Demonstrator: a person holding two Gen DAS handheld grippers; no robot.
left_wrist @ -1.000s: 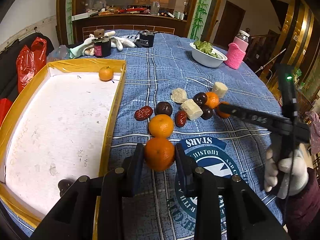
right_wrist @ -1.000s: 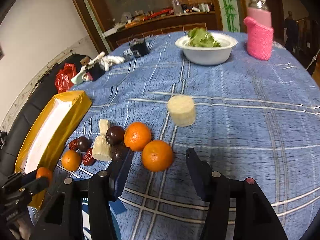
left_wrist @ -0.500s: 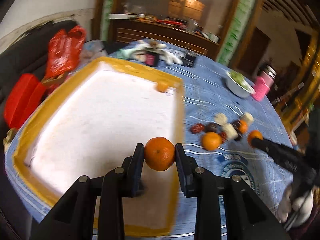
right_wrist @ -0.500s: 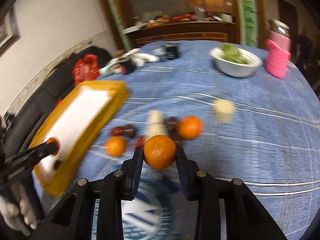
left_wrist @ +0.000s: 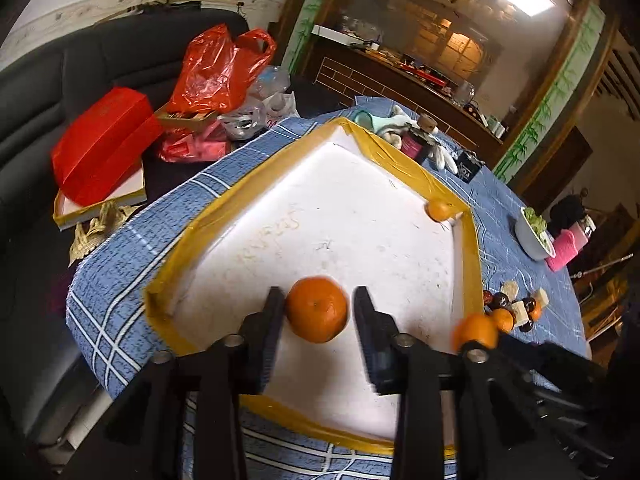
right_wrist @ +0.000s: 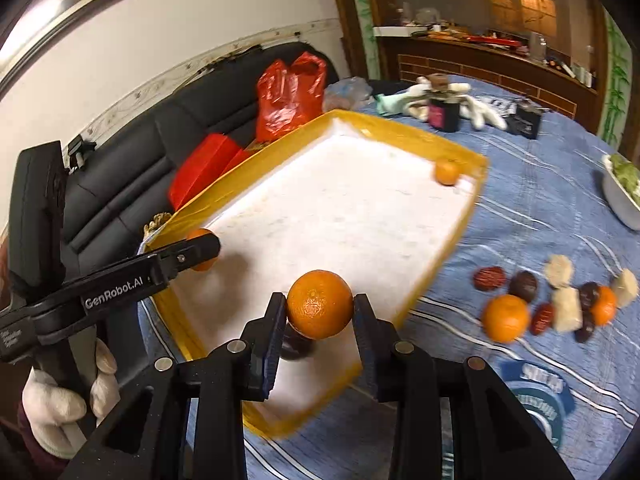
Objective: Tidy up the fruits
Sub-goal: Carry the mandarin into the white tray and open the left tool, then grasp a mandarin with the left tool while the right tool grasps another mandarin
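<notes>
My left gripper (left_wrist: 318, 300) hovers low over the white, yellow-rimmed tray (left_wrist: 400, 168). Its jaws are opening, and a tangerine (left_wrist: 317, 308) sits between them with a gap showing at the right pad. My right gripper (right_wrist: 320, 304) holds a second tangerine (right_wrist: 320, 304) above the tray's near edge (right_wrist: 400, 128). Its jaws ease open slightly, but both pads still press on the fruit. A third tangerine (right_wrist: 447, 172) lies in the tray's far corner. A dark fruit (right_wrist: 296, 346) rests in the tray under the right gripper.
On the blue checked cloth to the right lie a loose tangerine (right_wrist: 505, 318), red dates, dark fruits and pale chunks. Farther back stand a bowl of greens (right_wrist: 624, 192), a pink bottle (left_wrist: 568, 248) and a dark jar (right_wrist: 444, 114). Red bags (left_wrist: 224, 72) fill the sofa.
Both grippers swung left from the fruit pile to the tray. The right one shut on a tangerine and carried it over. The left one's jaws have parted from its tangerine.
</notes>
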